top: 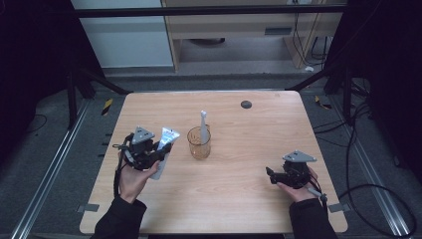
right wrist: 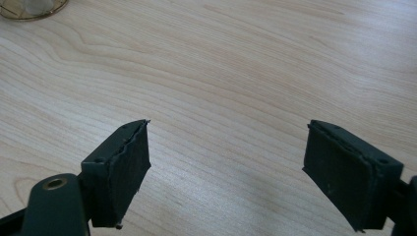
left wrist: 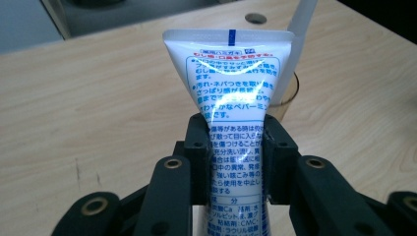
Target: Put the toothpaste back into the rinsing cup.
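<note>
A white toothpaste tube (top: 164,149) with blue print is clamped in my left gripper (top: 157,154), lifted off the table's left side with its flat crimped end up. In the left gripper view the tube (left wrist: 231,88) stands upright between the black pads (left wrist: 196,157), which press on its lower body. A clear amber cup (top: 199,143) stands mid-table with a white toothbrush (top: 203,125) upright in it; cup (left wrist: 285,96) and brush (left wrist: 301,17) are partly hidden behind the tube. My right gripper (top: 271,175) rests low at the right, open, nothing between its pads (right wrist: 118,172).
The wooden table (top: 239,199) has a small black round disc (top: 246,104) near its far edge. In the right gripper view the cup's rim (right wrist: 29,9) peeks in at the top left. Cables lie on the floor to the right.
</note>
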Motion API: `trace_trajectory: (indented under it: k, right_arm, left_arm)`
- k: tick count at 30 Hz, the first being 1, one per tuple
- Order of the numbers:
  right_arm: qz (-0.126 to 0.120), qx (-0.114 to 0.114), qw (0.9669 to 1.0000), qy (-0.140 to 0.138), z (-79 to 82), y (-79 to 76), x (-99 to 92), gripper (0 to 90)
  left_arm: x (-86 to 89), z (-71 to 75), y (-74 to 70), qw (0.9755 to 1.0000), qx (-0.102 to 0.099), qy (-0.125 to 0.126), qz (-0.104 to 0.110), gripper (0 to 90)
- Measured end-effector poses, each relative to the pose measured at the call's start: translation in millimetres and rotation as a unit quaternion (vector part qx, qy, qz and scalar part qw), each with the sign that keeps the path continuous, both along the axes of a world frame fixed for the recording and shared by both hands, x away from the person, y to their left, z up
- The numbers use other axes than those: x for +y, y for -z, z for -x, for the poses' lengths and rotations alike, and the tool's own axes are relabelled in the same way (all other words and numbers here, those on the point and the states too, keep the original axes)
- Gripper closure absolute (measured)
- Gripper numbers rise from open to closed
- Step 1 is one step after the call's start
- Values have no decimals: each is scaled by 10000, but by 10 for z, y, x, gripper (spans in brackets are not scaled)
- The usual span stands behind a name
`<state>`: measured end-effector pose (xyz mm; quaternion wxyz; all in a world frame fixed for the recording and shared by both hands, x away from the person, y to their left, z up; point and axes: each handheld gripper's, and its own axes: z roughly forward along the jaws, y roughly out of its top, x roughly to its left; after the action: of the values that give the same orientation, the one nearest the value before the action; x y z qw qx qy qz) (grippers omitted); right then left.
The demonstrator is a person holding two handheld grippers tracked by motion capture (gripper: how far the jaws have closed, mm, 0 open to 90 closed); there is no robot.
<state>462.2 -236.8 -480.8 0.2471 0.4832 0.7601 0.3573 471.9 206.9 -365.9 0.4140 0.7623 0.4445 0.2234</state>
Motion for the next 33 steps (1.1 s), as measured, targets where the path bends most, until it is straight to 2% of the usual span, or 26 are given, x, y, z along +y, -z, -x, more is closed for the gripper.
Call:
trace_trajectory:
  k: [9, 15, 33]
  right_arm:
    - [14, -36, 10000, 8, -5, 6, 0, 174]
    - [11, -47, 10000, 2, -11, 11, 4, 173]
    - [-15, 9, 10000, 4, -40, 41, 0, 172]
  left_arm:
    - [-62, -145, -127, 9986, -399, -180, 285, 692]
    - [-100, -257, -162, 9971, -534, -261, 479, 692]
    - [-328, -589, -214, 9914, -924, -192, 902, 692]
